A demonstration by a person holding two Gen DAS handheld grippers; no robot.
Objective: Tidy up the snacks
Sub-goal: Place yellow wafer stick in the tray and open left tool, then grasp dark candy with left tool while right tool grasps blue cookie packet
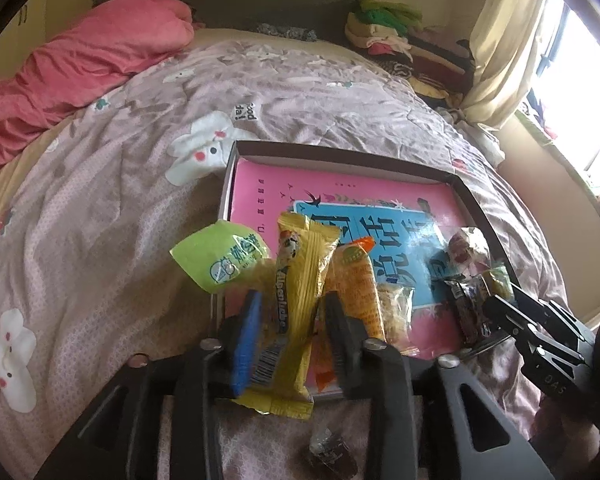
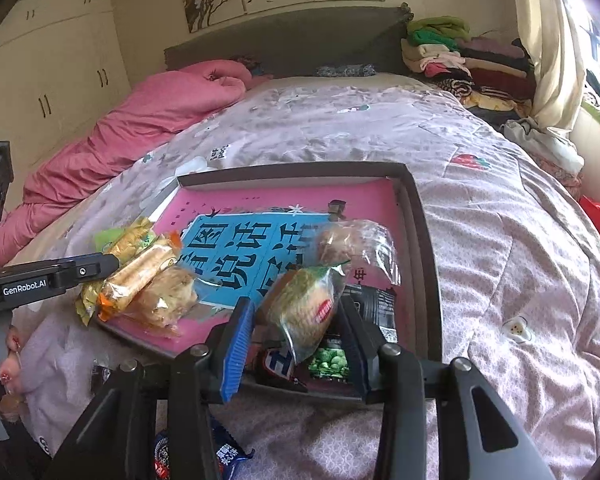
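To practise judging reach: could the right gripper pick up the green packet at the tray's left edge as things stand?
Probably not. The right gripper is shut on a round biscuit packet, and the green packet sits across the tray, beside the left gripper.

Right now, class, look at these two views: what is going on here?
A person with a gripper in each hand is sorting snacks into a shallow box on a bed. A yellow candy pack lies loosely between the open fingers of the left gripper, at the box's near edge. The right gripper is shut on a clear-wrapped cake at the box's near right corner. An orange pack and others already lie inside.
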